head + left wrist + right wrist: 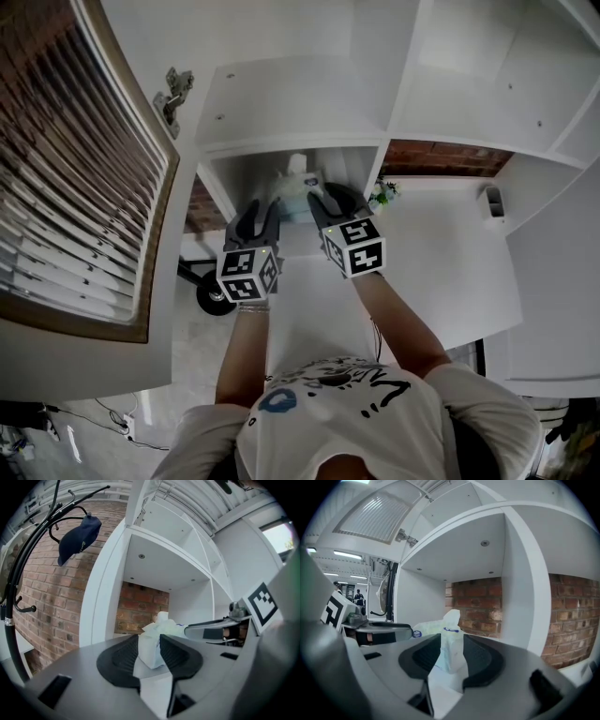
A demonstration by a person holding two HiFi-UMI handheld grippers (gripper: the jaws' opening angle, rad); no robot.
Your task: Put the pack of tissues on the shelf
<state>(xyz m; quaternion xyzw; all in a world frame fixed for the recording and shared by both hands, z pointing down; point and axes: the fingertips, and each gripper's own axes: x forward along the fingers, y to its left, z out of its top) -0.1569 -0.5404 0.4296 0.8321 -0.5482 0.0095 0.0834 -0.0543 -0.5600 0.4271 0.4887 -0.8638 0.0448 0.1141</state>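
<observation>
Surface: white shelf compartment [423, 595], open at the back, so the brick wall [140, 605] shows straight through it. The pack of tissues [164, 629] sits on the compartment floor, lying crosswise between my two tools with one end towards each. Left gripper [149, 641]: jaws spread, one end of the pack stands in the gap, and I don't see the pads squeezing it. Right gripper [452, 639]: same, jaws spread with the other twisted end of the pack upright between them and not pinched. Both tools sit side by side at the compartment mouth, tips pointing in, and the pack spans the space between them. Room: a louvred cabinet door [84, 159] hangs open on my left, with a metal hinge [173, 94] at its corner. A black coat stand [16, 578] stands against the brick on the left, with a navy cap [79, 534] hung on it. A small plant with white flowers [382, 194] is at the next compartment to the right, just beside the right tool. A white tabletop [441, 262] lies below that. Count: one tissue pack, two grippers, two marker cubes (left [248, 272], right [356, 246]), one cap, one coat stand, one plant, one louvred door, one hinge in view.
</observation>
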